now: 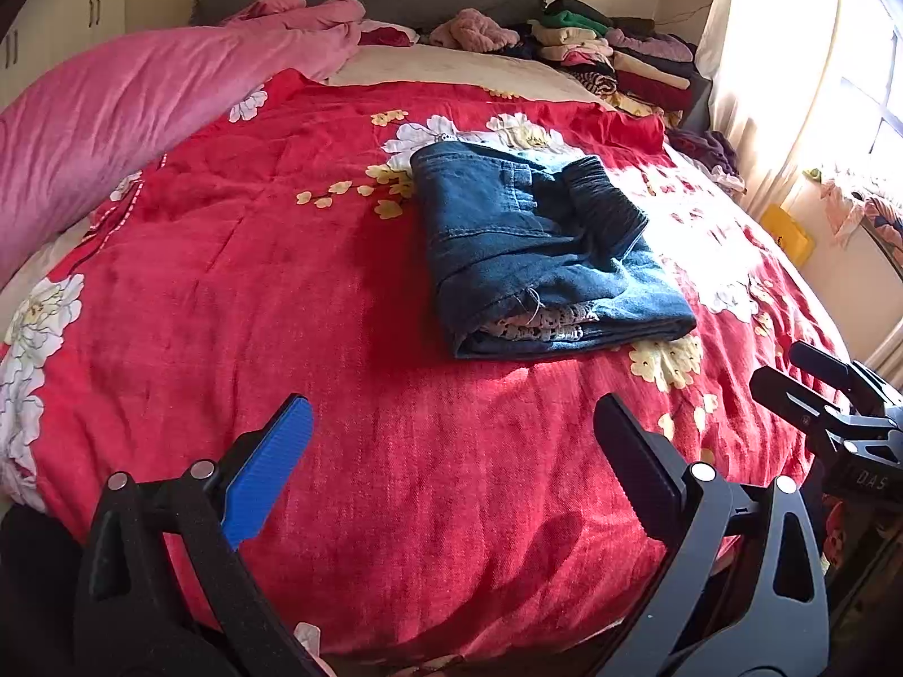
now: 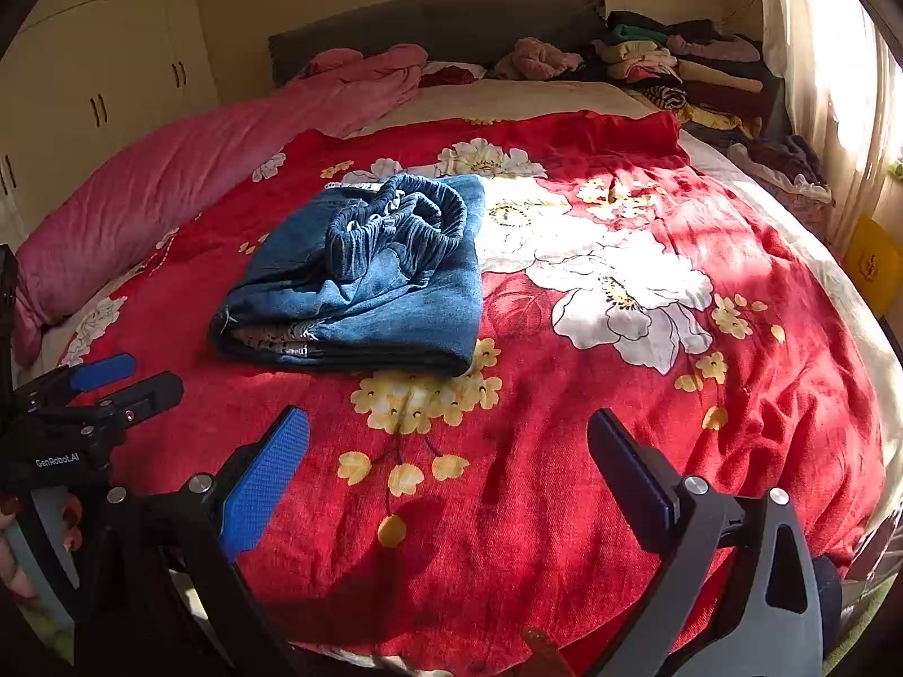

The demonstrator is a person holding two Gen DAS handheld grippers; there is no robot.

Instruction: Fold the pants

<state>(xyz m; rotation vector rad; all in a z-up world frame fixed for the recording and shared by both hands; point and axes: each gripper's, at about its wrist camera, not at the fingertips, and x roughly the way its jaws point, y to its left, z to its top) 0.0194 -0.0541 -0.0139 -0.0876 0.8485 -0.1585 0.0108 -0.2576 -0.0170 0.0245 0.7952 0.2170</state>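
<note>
Pink quilt [image 1: 113, 107]: bunched along the bed's left side.
Left gripper [image 1: 451, 445]: jaws spread, holding nothing, above the red bedspread [image 1: 282, 282].
Pants [image 1: 536, 248]: folded in a compact stack mid-bed, beyond both grippers.
Right gripper [image 2: 448, 454]: jaws spread, holding nothing.
Clothes pile [image 1: 615, 51]: far right corner, by the headboard.

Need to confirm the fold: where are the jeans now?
The folded jeans lie mid-bed on the red floral blanket, ahead of both open grippers, touching neither.
</note>
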